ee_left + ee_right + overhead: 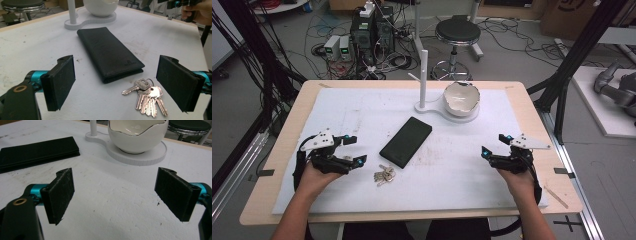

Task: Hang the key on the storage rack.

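Both grippers' flat black jaws spread wide and empty, left gripper (353, 150) near metal keys (384, 175), slim black leather wallet (406, 141), right gripper (495, 145)

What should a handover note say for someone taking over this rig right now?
Left gripper: jaws open, holding nothing, near the keys.
Right gripper: jaws open, holding nothing, over bare mat right of centre.
Wallet lies flat mid-table; the keys lie just in front of its near end. Bowl sits on the white stand at the back.
Done: nothing gripped yet.
Left: likely picking up the keys or wallet.
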A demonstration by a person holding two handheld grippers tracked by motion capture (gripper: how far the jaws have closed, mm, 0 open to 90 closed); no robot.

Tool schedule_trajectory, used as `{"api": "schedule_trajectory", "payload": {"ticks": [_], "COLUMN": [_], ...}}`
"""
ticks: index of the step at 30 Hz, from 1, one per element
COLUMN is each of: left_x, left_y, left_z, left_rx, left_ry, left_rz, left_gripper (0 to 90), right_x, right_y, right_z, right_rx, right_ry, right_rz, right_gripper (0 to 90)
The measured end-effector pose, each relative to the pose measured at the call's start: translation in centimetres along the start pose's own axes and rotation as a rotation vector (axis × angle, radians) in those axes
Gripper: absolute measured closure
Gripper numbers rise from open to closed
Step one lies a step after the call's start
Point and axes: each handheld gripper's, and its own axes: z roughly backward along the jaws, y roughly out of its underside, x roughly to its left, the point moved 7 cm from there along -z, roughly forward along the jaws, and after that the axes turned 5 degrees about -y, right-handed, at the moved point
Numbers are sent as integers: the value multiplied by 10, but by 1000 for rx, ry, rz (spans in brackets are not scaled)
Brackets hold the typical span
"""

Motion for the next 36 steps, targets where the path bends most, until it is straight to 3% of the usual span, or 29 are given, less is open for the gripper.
{"api": "schedule_trajectory", "payload": {"ticks": [9,13,14,15,18,19,21,22,24,27,33,36], "left_x": [-4,-19,-19,-28,-36,-44,-48,-55,-59,-67,-66,-68], "left_y": [-1,0,0,1,4,7,9,12,14,17,25,31], "left_z": [-4,-18,-18,-26,-35,-43,-47,-52,-54,-59,-68,-75], "left_rx": [5,41,41,67,98,128,144,175,185,212,269,305], "left_ry": [-10,60,60,94,111,143,158,195,214,249,237,239], "left_rz": [-11,-31,-31,-50,-76,-91,-107,-143,-154,-202,-211,-244], "left_gripper": [155,155,155,155,155,156,162,195,270,384,525,565], "right_x": [-1,-1,-1,-1,-1,-1,-1,-2,-1,-1,1,2], "right_y": [0,1,1,2,2,3,3,4,4,4,5,4], "right_z": [1,2,2,2,3,4,4,4,5,4,2,2], "right_rx": [-1,3,3,4,3,7,8,7,8,9,12,14], "right_ry": [13,14,14,14,17,15,18,15,16,15,5,4], "right_rz": [-1,-3,-2,-2,-2,-7,-6,-4,-6,-6,1,1], "right_gripper": [163,163,163,163,163,163,163,163,163,163,163,163]}}
